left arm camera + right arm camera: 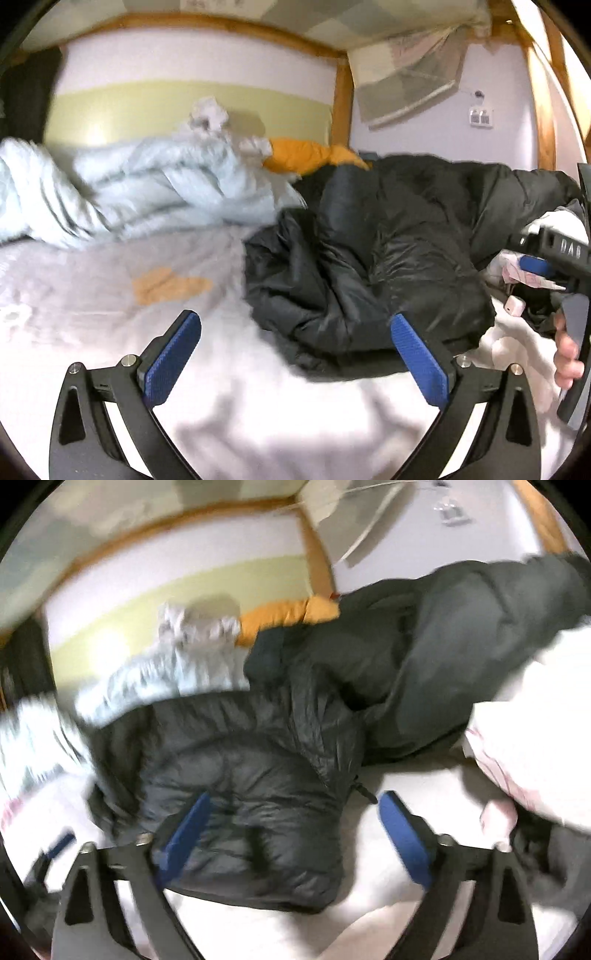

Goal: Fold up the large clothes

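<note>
While the left wrist view blurs toward its left side, the left tool [295, 354] shows plainly: blue pads [173, 358] spread wide, nothing between them, over a pale bed sheet [258, 417]. Black puffer jacket [369, 266] lies crumpled on the bed, right of centre, its lower edge just behind the right pad. Light blue quilted garment [147, 192] heaped at left; orange garment [306, 155] behind, against a wall with a yellow-green band [184, 107]. Wooden bunk frame [343, 88] overhead. Right tool [550, 258] at the right edge, a hand [569, 358] on its grip.

Right wrist view, heavily blurred: right tool [291, 830] spread wide, the jacket [258, 775] lying between and under its fingers, not pinched. White bedding [535, 720] bulks at right; bare sheet [369, 886] below.
</note>
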A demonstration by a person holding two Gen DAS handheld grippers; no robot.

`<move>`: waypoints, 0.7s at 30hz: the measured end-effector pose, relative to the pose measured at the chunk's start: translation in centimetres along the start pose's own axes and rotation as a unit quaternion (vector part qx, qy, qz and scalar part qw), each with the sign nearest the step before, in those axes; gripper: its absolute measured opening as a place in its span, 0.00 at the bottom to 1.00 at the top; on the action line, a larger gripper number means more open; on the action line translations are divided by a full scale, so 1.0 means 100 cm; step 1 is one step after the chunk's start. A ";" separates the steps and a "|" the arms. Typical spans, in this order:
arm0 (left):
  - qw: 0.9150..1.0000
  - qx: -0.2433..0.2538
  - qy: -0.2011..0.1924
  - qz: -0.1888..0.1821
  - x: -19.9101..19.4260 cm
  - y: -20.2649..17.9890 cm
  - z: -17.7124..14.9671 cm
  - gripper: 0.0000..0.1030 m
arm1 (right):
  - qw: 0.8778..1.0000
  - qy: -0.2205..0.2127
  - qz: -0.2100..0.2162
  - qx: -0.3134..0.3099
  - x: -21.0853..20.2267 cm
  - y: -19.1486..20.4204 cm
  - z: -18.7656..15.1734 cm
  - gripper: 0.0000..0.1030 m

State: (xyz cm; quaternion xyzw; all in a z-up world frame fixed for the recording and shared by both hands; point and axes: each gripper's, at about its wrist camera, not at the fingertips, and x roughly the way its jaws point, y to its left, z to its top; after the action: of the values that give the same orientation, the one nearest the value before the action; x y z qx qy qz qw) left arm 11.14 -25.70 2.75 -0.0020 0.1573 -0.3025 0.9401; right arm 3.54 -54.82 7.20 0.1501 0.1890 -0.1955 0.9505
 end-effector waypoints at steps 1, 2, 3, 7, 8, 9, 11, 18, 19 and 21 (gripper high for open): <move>1.000 0.005 -0.014 0.007 -0.010 0.000 -0.002 1.00 | 1.000 -0.024 -0.003 0.015 -0.012 -0.002 -0.004 1.00; 1.000 0.013 -0.026 0.008 -0.020 -0.001 -0.005 1.00 | 0.999 -0.041 -0.008 0.021 -0.019 -0.003 -0.007 1.00; 0.999 0.024 -0.036 0.014 -0.028 -0.003 -0.008 1.00 | 0.998 -0.059 -0.010 0.028 -0.027 -0.003 -0.013 1.00; 0.996 0.041 -0.065 0.045 -0.044 -0.004 -0.011 1.00 | 0.998 -0.055 -0.027 0.026 -0.037 0.007 -0.044 1.00; 0.996 0.039 -0.069 0.051 -0.045 -0.003 -0.011 1.00 | 0.998 -0.056 -0.035 -0.004 -0.040 0.015 -0.053 1.00; 0.995 0.036 -0.072 0.054 -0.046 -0.001 -0.011 1.00 | 0.997 -0.063 -0.043 -0.026 -0.044 0.020 -0.059 1.00; 0.995 0.029 -0.077 0.053 -0.048 0.003 -0.011 1.00 | 0.991 -0.087 -0.065 -0.075 -0.056 0.030 -0.077 1.00; 0.995 0.032 -0.079 0.057 -0.049 0.003 -0.012 1.00 | 0.988 -0.083 -0.089 -0.091 -0.060 0.033 -0.108 1.00; 0.994 0.038 -0.082 0.059 -0.051 0.000 -0.012 1.00 | 0.988 -0.088 -0.096 -0.085 -0.063 0.031 -0.110 1.00; 0.993 0.050 -0.087 0.063 -0.053 -0.004 -0.013 1.00 | 0.988 -0.087 -0.094 -0.081 -0.061 0.028 -0.110 1.00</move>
State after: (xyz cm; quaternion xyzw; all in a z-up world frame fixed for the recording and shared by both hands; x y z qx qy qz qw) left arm 6.46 -22.92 3.06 0.0281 0.0591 -0.2485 0.9664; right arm -3.78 -46.42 0.63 0.0367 0.1340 -0.2807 0.9497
